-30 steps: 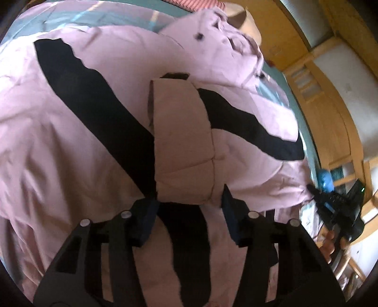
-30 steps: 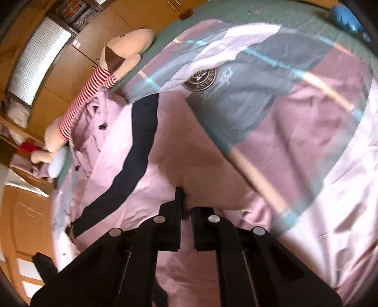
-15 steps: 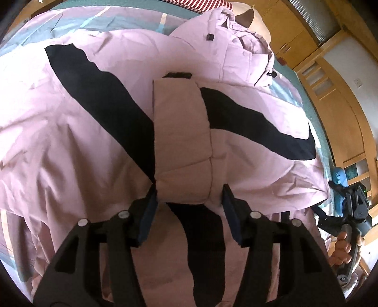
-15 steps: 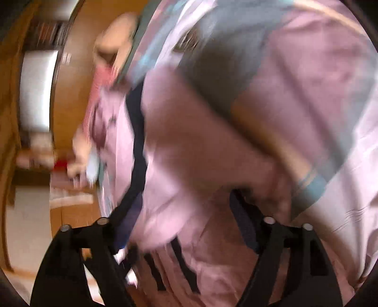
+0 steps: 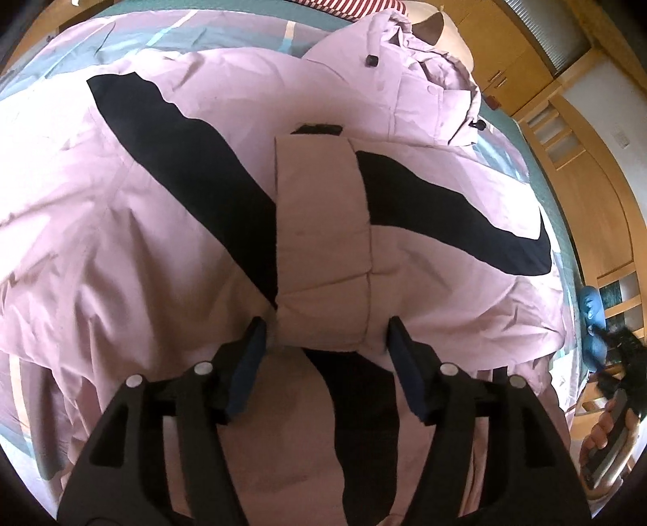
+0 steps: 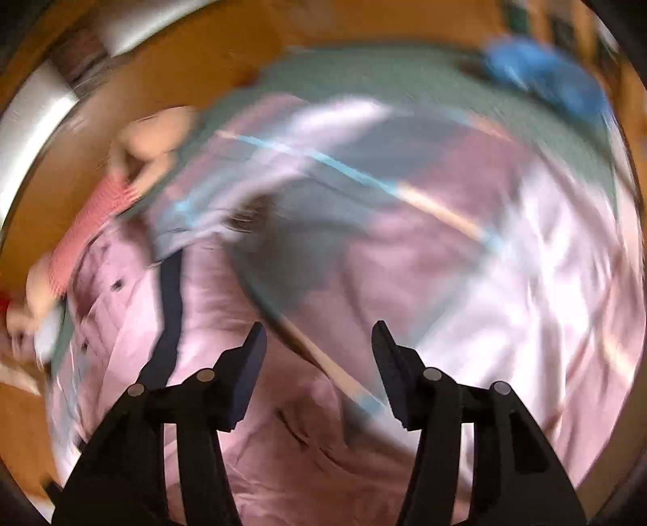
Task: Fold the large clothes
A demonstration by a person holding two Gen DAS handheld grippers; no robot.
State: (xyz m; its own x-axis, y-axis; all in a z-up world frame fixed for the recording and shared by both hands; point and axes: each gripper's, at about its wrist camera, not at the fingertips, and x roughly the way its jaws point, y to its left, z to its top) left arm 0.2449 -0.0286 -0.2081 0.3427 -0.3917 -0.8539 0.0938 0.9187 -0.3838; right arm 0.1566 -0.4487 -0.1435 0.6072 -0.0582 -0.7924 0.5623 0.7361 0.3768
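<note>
Left wrist view: pink jacket (image 5: 141, 242) with black bands lies spread across the bed (image 5: 521, 162), hood (image 5: 404, 85) at the far end beside a plush toy (image 5: 440, 28). One sleeve (image 5: 323, 242) is folded over the jacket's middle, cuff end far, its near fold between the left gripper (image 5: 325, 344) fingers. Jaws have just been opening; pads stand beside the fold, not pressing it. Jacket's right edge nears the bed edge; wooden cabinets (image 5: 598, 226) beyond.

Right wrist view, blurred: right gripper (image 6: 319, 360) jaws apart, just closing somewhat, nothing between them. It hangs over the jacket's edge where it meets the patterned bedsheet (image 6: 525, 283). Open sheet runs beyond the jacket to a blue object (image 6: 542, 81) at the far corner.
</note>
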